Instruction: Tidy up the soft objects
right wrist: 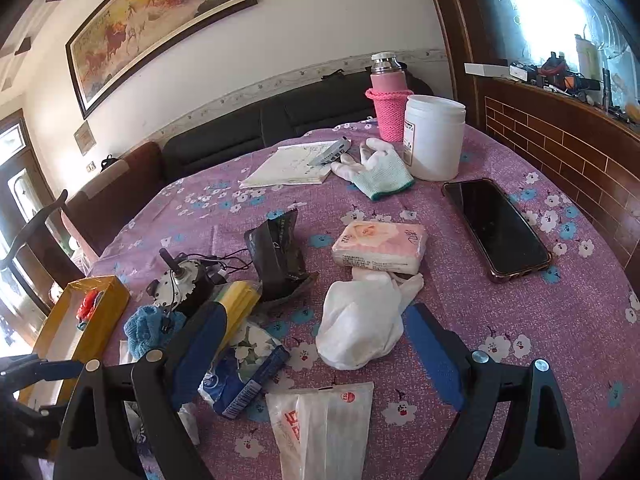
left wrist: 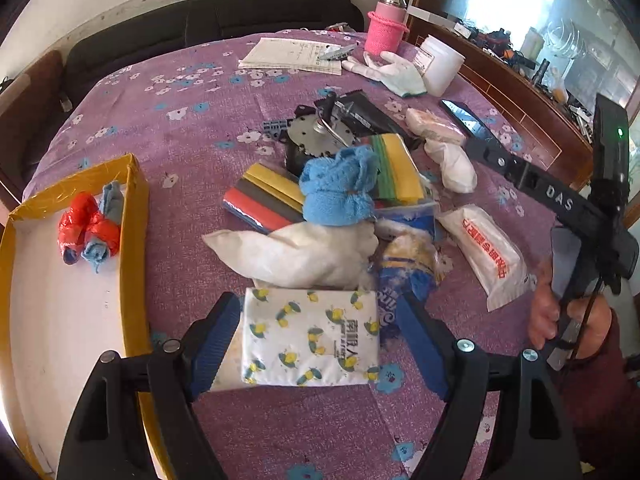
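My left gripper (left wrist: pixel 316 344) straddles the tissue pack (left wrist: pixel 310 340), jaws wide, not yet squeezing, bound for the box (left wrist: pixel 136 208); my right gripper (right wrist: pixel 316 356) hovers empty, agape.

Glossy plastic tissue pack (left wrist: pixel 310 338), fluffy blue towel (left wrist: pixel 340 188), woven tablecloth (left wrist: pixel 192 128)

Your left claw (left wrist: pixel 310 344) straddles the lemon-print tissue pack (left wrist: pixel 310 340); the yellow box (left wrist: pixel 136 208) sits at left.
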Demonstrator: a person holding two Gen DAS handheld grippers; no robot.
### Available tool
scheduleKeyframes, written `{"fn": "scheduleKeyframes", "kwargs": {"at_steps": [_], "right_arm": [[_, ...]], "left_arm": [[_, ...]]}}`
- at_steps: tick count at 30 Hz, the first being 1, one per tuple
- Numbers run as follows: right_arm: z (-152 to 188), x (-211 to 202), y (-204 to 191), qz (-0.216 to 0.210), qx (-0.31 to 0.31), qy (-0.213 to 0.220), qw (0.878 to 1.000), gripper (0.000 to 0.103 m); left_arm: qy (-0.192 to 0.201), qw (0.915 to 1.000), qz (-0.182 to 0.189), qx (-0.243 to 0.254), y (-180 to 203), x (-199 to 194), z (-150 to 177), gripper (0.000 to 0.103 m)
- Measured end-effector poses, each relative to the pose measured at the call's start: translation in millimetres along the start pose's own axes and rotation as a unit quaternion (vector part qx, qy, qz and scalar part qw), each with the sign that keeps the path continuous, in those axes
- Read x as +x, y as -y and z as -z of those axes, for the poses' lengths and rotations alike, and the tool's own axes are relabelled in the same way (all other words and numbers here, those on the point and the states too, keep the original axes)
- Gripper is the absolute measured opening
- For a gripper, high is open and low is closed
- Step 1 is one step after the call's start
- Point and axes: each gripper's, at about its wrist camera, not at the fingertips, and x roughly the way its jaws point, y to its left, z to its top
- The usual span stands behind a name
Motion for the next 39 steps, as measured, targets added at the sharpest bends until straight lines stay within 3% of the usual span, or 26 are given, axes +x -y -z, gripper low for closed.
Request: {"fn": "scheduleKeyframes", "kwargs": {"at_steps": [10, 11, 15, 18, 19, 20, 22, 23, 24, 33, 36, 39], "right_arm": [[1.3, 8.1, 0.9, 0.005, 0.002, -0.015, 1.0, 0.094], [1.0, 8.3, 1.3, 0.009, 0.001, -0.014, 1.0, 0.094], [-0.1, 11.6, 5.2, 0.014, 0.007, -0.018, 1.0, 0.094], [-0.7, 12.8, 10.4, 0.02, 0.015, -0.019, 1.0, 0.094], [-0.8, 13.1, 12.2, 0.025, 0.017, -0.019, 0.999, 0.094], [-0.4, 13.5, 13.8, 0.031, 0.019, -0.019, 0.999, 0.094], [0.1, 14.3, 15.7, 0.037, 0.021, -0.02, 0.999, 0.094], [0.3, 14.8, 16.1, 0.04, 0.022, -0.022, 0.999, 0.094], [0.7, 15.5, 16.6, 0.043, 0.022, -0.023, 0.999, 0.094], [2.2, 19.6, 17.1, 0.056, 0.018, -0.03, 0.998, 0.094], [1.9, 19.4, 17.4, 0.055, 0.017, -0.029, 0.998, 0.094], [1.4, 19.0, 16.6, 0.052, 0.016, -0.027, 0.998, 0.094]], "left_arm": [[0.028, 0.9936, -0.091, 0.061, 26.1, 15.6, 17.7, 0.083], [0.031, 0.9937, -0.092, 0.055, 25.7, 14.5, 17.6, 0.066], [0.064, 0.9954, -0.065, 0.03, 23.3, -6.9, 20.5, 0.034], [0.09, 0.9946, -0.051, 0.008, 20.8, -26.4, 26.3, 0.021], [0.093, 0.9948, -0.041, 0.0, 19.1, -30.1, 28.1, 0.021], [0.097, 0.9945, -0.039, -0.007, 17.0, -32.6, 30.3, 0.022], [0.103, 0.9933, -0.049, -0.019, 9.5, -34.7, 35.8, 0.043], [0.105, 0.9926, -0.056, -0.026, 5.1, -35.0, 38.4, 0.065], [0.108, 0.9914, -0.065, -0.035, 0.4, -36.0, 41.1, 0.076], [0.084, 0.9918, -0.07, -0.066, -5.8, -19.3, 43.3, 0.081], [0.045, 0.9963, -0.057, -0.046, 4.7, -1.7, 45.0, 0.081], [-0.005, 0.9996, -0.026, 0.006, 24.5, 9.5, 61.1, 0.081]]}}
